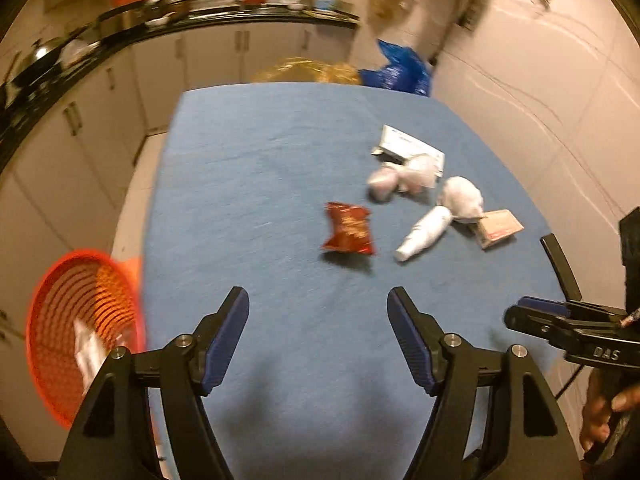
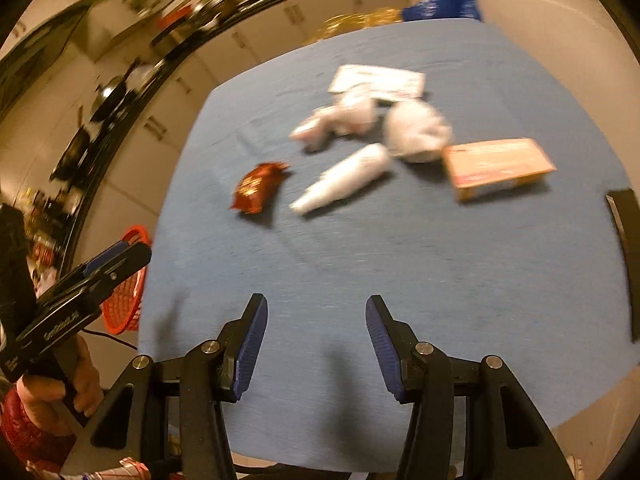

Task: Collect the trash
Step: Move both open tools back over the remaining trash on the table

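Observation:
Trash lies on the blue table (image 1: 256, 200): a red snack wrapper (image 1: 348, 229) (image 2: 258, 186), a white squashed cup (image 1: 424, 233) (image 2: 342, 178), crumpled white paper (image 1: 460, 198) (image 2: 418, 130), more crumpled paper (image 1: 402, 178) (image 2: 340, 118), a brown carton (image 1: 498, 227) (image 2: 498, 168) and a flat white box (image 1: 412, 146) (image 2: 378, 80). My left gripper (image 1: 318, 300) is open and empty over the near table, well short of the wrapper. My right gripper (image 2: 316, 308) is open and empty, also near the front edge.
An orange basket (image 1: 80, 328) (image 2: 128, 300) stands on the floor left of the table with a white item inside. A kitchen counter (image 1: 120, 40) runs along the left and back. A blue bag (image 1: 400, 68) lies behind the table. A dark chair back (image 2: 626, 256) is at the right.

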Demonstrator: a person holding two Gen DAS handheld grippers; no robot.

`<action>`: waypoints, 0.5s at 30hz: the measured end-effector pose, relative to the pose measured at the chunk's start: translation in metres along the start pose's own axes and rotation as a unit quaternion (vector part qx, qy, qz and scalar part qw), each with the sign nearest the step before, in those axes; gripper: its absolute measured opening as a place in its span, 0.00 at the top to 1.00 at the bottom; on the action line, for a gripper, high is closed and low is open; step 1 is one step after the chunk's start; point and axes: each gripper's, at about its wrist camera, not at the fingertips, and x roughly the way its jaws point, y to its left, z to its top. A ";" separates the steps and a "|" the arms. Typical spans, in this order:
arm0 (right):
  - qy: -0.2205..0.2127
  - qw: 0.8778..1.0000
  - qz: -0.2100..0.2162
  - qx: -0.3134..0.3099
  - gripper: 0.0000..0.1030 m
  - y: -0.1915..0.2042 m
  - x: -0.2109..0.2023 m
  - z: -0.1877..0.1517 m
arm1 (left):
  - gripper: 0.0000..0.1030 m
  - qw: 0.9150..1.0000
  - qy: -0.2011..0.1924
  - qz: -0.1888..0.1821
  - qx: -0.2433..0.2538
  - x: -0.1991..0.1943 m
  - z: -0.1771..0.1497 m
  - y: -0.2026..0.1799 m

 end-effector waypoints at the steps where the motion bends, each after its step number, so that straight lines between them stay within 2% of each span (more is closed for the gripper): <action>1: -0.004 1.000 -0.004 0.006 0.47 -0.011 -0.007 0.000 | 0.30 1.000 0.006 -0.003 0.005 0.007 0.004 -0.006; 8: -0.020 0.998 -0.029 0.044 0.47 -0.068 -0.038 -0.003 | 0.30 0.999 0.029 0.026 0.036 0.064 0.036 -0.031; 10: -0.023 0.998 -0.030 0.059 0.47 -0.085 -0.045 0.000 | 0.30 0.997 0.042 0.048 0.043 0.083 0.042 -0.032; 15: -0.028 0.996 -0.031 0.082 0.47 -0.120 -0.055 0.015 | 0.30 0.994 0.064 0.075 0.045 0.127 0.053 -0.028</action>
